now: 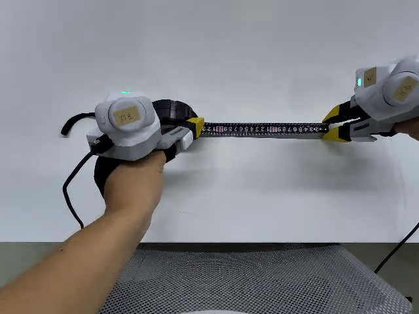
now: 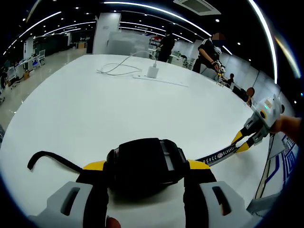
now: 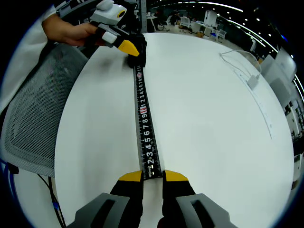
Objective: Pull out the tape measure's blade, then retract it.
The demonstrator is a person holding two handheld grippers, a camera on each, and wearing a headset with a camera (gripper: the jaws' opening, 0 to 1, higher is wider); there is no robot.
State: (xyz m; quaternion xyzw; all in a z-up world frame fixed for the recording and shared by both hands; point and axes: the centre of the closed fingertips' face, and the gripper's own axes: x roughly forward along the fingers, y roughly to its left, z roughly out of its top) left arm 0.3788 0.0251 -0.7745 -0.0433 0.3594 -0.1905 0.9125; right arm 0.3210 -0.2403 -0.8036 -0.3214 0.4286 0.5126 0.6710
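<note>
A black tape measure case point(image 1: 173, 111) with a black wrist strap point(image 1: 73, 122) sits above the white table, and my left gripper point(image 1: 194, 125) is shut on it; its yellow-tipped jaws flank the case point(image 2: 146, 161). The black blade point(image 1: 265, 129) with white numbers runs out to the right, level over the table. My right gripper point(image 1: 332, 125) is shut on the blade's end. In the right gripper view the blade point(image 3: 144, 123) stretches from the jaws point(image 3: 153, 176) straight to the case point(image 3: 135, 56) and the left gripper point(image 3: 124, 46).
A white table point(image 1: 216, 52) spans the scene. A grey mesh chair point(image 1: 262, 281) stands at its near edge. A white cable and charger point(image 2: 152, 72) lie far across the table. People stand in the background of the left gripper view.
</note>
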